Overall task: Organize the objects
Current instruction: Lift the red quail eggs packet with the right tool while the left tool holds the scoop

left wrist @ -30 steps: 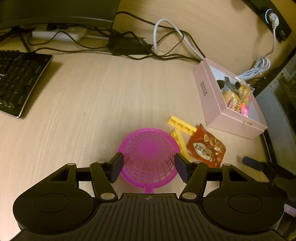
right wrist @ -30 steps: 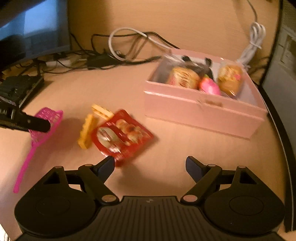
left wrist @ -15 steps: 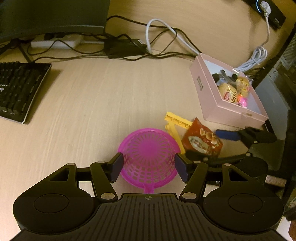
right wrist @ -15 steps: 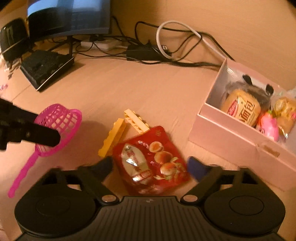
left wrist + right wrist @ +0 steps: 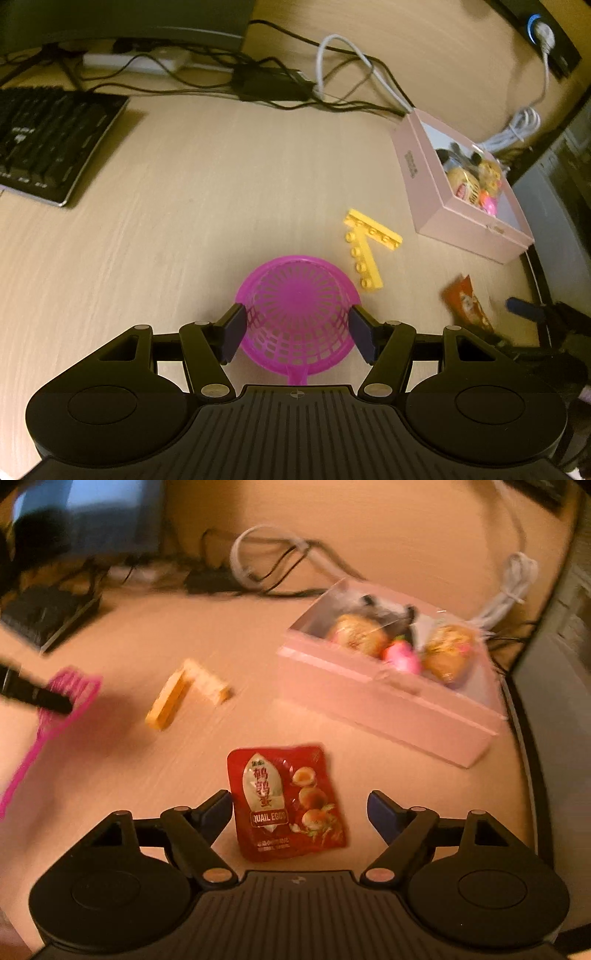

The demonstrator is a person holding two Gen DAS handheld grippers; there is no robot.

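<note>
Pink cardboard box [image 5: 388, 698] is already holding several wrapped snacks, so the sorting is looking partly done. Three kinds of things are waiting on the wooden counter [image 5: 184, 206]: one red foil quail-egg packet [image 5: 286, 805], lying between the spread fingers of the right claw [image 5: 297, 812]; two yellow plastic bricks [image 5: 369, 251]; one magenta mesh strainer [image 5: 297, 314], sitting between the left claw [image 5: 295, 332] fingers, apparently clamped.

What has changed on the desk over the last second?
The red quail egg packet has been dragged away from the yellow bricks toward the desk's near edge and now lies between the open fingers of the right gripper. The left gripper stayed around the pink strainer. The pink box and bricks did not move.
</note>
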